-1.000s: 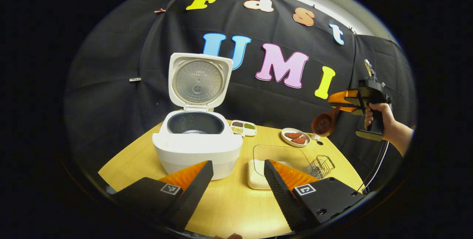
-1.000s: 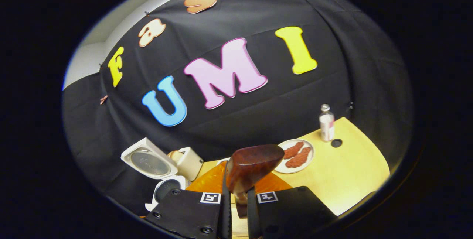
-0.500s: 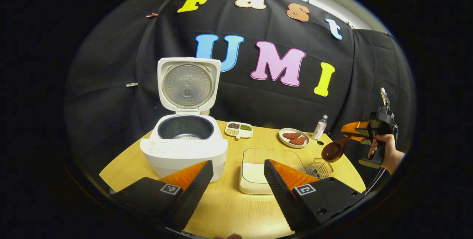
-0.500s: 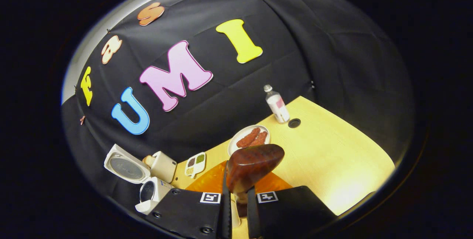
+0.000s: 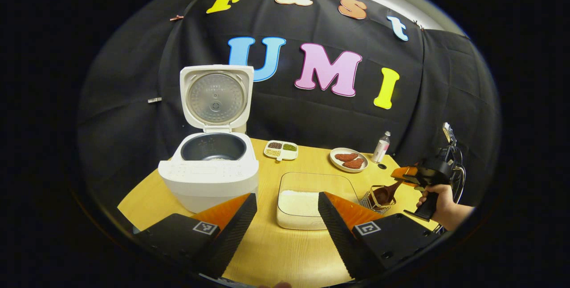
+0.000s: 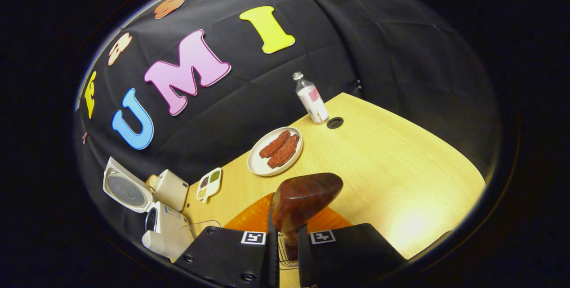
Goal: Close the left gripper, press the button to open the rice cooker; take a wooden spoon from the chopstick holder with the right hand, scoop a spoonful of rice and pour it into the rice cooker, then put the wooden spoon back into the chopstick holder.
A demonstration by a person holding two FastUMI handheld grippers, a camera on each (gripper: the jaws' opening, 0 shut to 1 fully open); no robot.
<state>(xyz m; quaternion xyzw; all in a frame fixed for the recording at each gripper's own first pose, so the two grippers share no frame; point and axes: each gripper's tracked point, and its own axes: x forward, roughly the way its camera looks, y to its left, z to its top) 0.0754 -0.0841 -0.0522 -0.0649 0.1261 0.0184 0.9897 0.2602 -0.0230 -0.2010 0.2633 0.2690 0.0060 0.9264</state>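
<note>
The table (image 5: 285, 252) carries everything. Largest on it is the rice cooker (image 5: 209, 176), toward the left edge, its lid (image 5: 217, 96) standing up and the pot open. Beside it, near the middle of the front edge, sits the clear tray of rice (image 5: 307, 201). A plate of red pieces (image 6: 276, 152) and a bottle (image 6: 311, 101) stand toward the far right corner, and a small divided dish (image 5: 280, 150) lies near the back edge.

The wire holder (image 5: 377, 196) stands just right of the rice tray, near the right edge. In the left gripper view the right gripper (image 5: 407, 174), held in a hand (image 5: 443, 205), is at the right edge of the table, just right of the holder and a little above it. It is clamped on the handle of the wooden spoon (image 6: 305, 199). The spoon's long axis runs from the gripper down and leftward, bowl first, and the bowl is at the holder's rim; whether it is already inside cannot be told.

The right gripper is much the nearer one to the holder. The left gripper (image 5: 287, 221) hangs back over the front edge, its jaws wide apart and holding nothing.

Judging from the open cooker, this is the last step. What remains depends on getting the spoon down inside the wire rim before letting go.
</note>
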